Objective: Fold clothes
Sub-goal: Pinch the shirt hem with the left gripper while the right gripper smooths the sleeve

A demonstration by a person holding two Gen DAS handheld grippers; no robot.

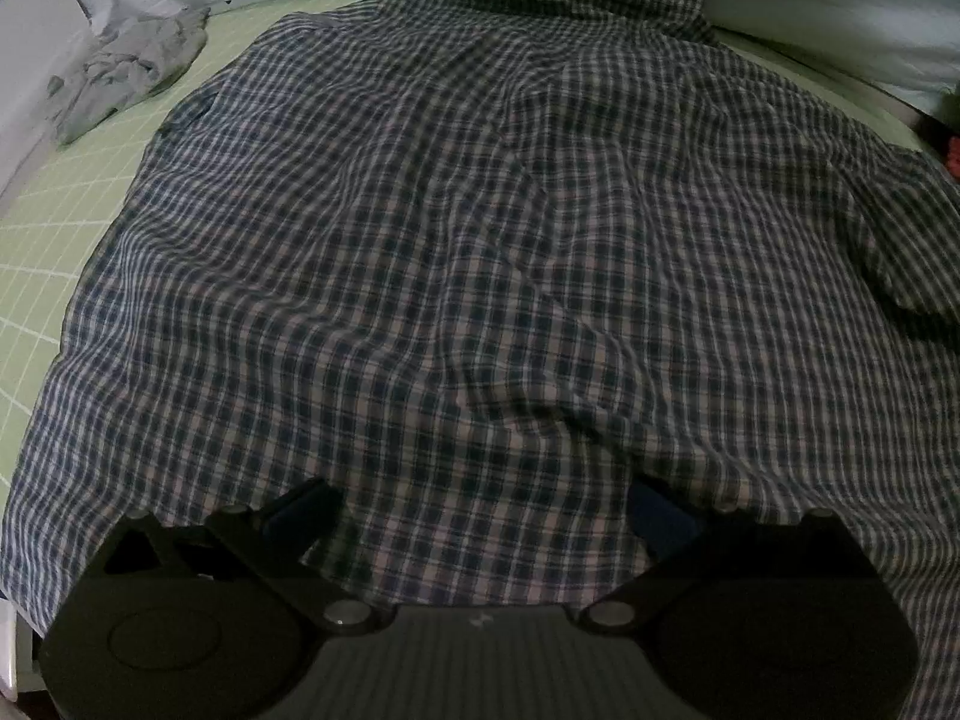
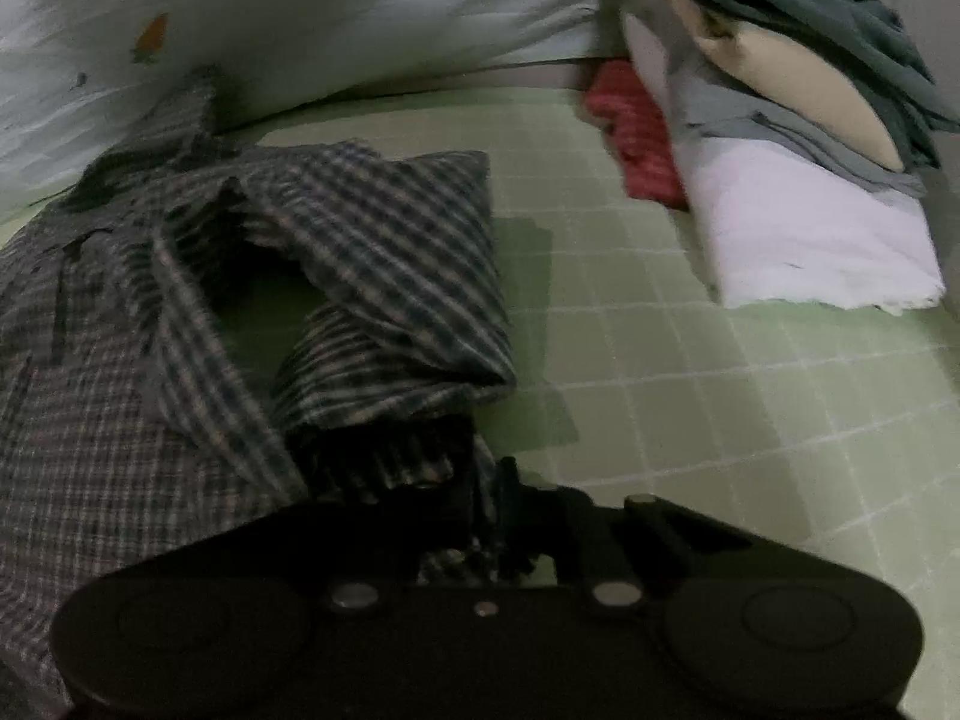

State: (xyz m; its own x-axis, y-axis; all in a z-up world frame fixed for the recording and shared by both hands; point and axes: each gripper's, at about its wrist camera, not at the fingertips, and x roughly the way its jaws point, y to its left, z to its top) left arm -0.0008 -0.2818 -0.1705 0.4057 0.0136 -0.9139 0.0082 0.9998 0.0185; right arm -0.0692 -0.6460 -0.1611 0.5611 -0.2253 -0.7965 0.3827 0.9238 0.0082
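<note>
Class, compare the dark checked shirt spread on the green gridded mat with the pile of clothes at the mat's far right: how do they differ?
The dark checked shirt is one patterned garment; the pile of clothes stacks several plain pieces in white, grey, cream and teal. The shirt sprawls rumpled, a sleeve bunched up; the pile sits in layers. The right gripper is shut on the shirt; nothing touches the pile. Both rest on the green gridded mat.

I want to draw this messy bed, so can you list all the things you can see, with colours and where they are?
checked shirt: one, dark blue and white, spread on the sheet
sheet: one, light green with white grid, under everything
crumpled cloth: one, grey, far left of the shirt
pillow: one, pale, behind the shirt
clothes stack: one pile, white, grey, cream and teal, far right
red cloth: one, beside the stack
left gripper: black, open above the shirt
right gripper: black, shut on shirt fabric
</note>
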